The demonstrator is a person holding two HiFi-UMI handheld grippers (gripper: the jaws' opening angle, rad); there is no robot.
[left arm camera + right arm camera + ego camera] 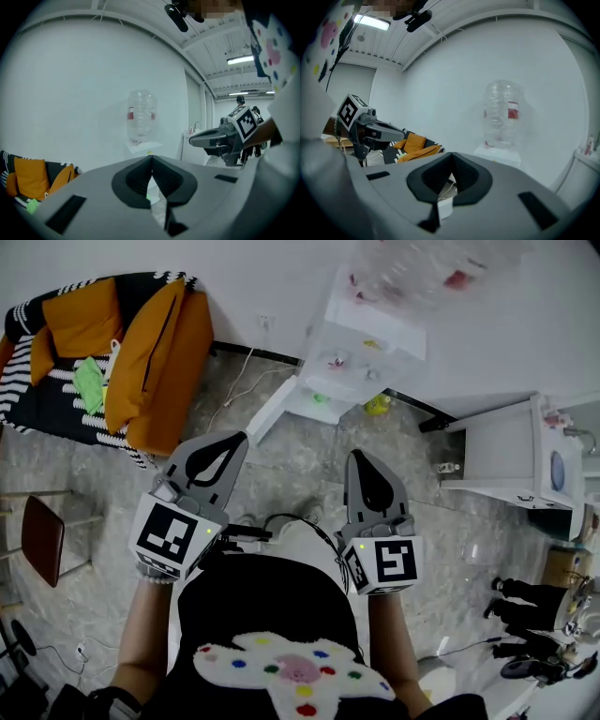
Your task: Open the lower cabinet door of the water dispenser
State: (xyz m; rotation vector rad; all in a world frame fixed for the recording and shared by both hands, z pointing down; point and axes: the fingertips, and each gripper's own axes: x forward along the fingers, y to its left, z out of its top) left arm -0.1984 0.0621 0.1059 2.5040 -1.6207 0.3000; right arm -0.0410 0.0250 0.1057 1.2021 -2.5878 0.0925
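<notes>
The white water dispenser (pixel 339 360) stands against the far wall with a clear bottle (pixel 422 268) upside down on top. Its bottle (pixel 140 117) appears straight ahead in the left gripper view, and its bottle (pixel 502 117) sits right of centre in the right gripper view. I cannot make out the lower cabinet door clearly; a white panel (pixel 272 413) juts out at the dispenser's foot. My left gripper (pixel 239 437) and right gripper (pixel 361 456) are held side by side, well short of the dispenser. Both are shut and hold nothing.
A striped sofa (pixel 56 399) with orange cushions (pixel 155 352) stands at the left. A brown stool (pixel 42 535) is near the left edge. A white counter unit (pixel 502 451) is at the right. A cable (pixel 239 381) runs over the stone floor towards the wall.
</notes>
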